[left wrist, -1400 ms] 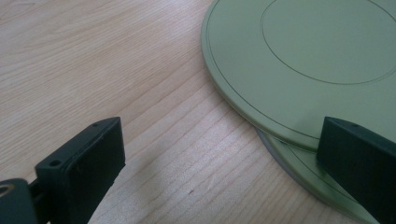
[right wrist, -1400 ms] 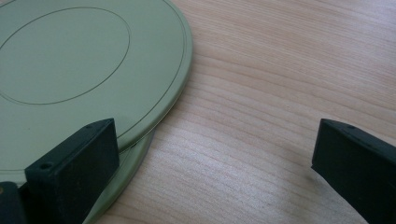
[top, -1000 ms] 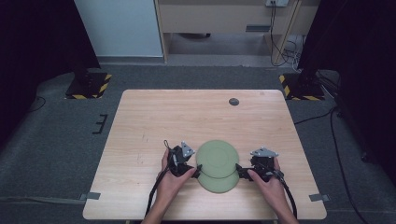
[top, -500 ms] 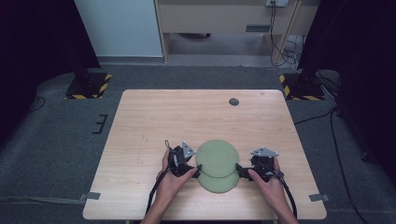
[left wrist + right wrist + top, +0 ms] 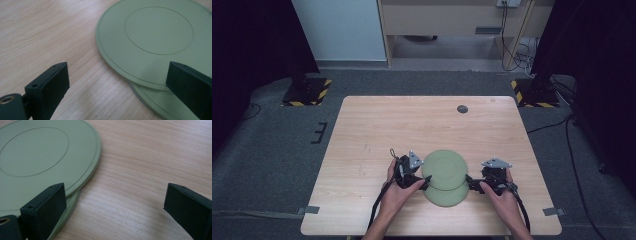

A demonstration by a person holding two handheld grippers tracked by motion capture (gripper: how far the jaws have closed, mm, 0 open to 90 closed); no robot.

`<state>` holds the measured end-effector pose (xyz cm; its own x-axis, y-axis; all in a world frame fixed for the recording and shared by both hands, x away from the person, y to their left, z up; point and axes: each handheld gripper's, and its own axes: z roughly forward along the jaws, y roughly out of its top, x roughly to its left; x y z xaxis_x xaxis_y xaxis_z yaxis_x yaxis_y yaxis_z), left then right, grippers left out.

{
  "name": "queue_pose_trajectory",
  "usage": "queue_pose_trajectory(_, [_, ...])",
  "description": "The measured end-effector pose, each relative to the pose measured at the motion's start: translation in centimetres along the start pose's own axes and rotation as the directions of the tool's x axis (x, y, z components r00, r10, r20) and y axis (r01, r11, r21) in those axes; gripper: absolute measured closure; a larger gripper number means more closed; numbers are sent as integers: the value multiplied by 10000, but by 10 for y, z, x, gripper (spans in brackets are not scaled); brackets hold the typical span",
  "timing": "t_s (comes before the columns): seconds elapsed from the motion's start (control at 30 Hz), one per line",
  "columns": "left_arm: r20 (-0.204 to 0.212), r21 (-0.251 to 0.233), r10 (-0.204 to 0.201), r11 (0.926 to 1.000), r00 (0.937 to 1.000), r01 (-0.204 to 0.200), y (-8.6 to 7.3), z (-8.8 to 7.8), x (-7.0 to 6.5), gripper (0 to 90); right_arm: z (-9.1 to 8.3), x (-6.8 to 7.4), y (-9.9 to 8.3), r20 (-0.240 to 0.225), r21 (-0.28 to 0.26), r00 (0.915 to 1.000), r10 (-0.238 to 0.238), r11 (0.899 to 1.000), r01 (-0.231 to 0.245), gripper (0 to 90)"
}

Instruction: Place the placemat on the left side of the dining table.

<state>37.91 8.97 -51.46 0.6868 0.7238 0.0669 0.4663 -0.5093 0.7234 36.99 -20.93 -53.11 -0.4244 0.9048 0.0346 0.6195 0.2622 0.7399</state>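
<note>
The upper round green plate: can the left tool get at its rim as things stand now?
Probably yes. The left tool is open beside the upper round green plate, one jaw over its rim, the other over bare wooden table; nothing lies between.

My two hand-held grippers, black with grey top plates

At lower centre of the high view my left gripper [image 5: 424, 182] and right gripper [image 5: 470, 182] are black blocks, each topped by a grey three-cornered plate and trailing a black cable toward the bottom edge. My forearms look bare. In both gripper views my jaws are matt black rectangular blocks with small screw holes; a brass-coloured fitting sits at lower left.
</note>
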Motion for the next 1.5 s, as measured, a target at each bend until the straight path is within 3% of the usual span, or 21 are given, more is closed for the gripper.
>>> queue_pose_trajectory(0.17, [-17,9,53,10000,10000,-53,-6,1,-2,41,0,4,-1,-100,110,9997,-207,9997,208,47])
queue_pose_trajectory(0.57, [-132,-53,-97,9999,9999,96,-4,6,1,38,3,4,0,-23,92,9999,-133,9999,133,10])
queue_pose_trajectory(0.7, [-61,-49,-111,9999,9999,111,-4,5,2,48,4,4,0,-19,87,9999,-131,9999,131,9])
queue_pose_trajectory(0.87, [351,-136,-351,9993,9988,356,2,5,0,63,2,4,0,-53,88,9999,-158,9998,158,34])
queue_pose_trajectory(1.07, [437,-31,-516,9987,9977,518,7,12,1,62,-2,-4,-1,129,-5,9999,-59,10000,59,48])
queue_pose_trajectory(1.1, [474,-36,-603,9982,9971,605,8,14,1,59,-4,-10,-1,624,-63,9980,89,9999,-85,68])
queue_pose_trajectory(1.2, [722,43,-890,9960,9934,889,8,20,1,53,-7,-21,-2,769,-89,9966,280,9996,-274,66])
queue_pose_trajectory(1.4, [1016,224,-1337,9910,9858,1321,11,29,1,48,-9,-29,-5,652,58,9973,329,9994,-334,55])
queue_pose_trajectory(1.5, [1139,282,-1750,9845,9780,1729,10,31,2,49,-8,-29,-6,582,100,9975,390,9992,-396,55])
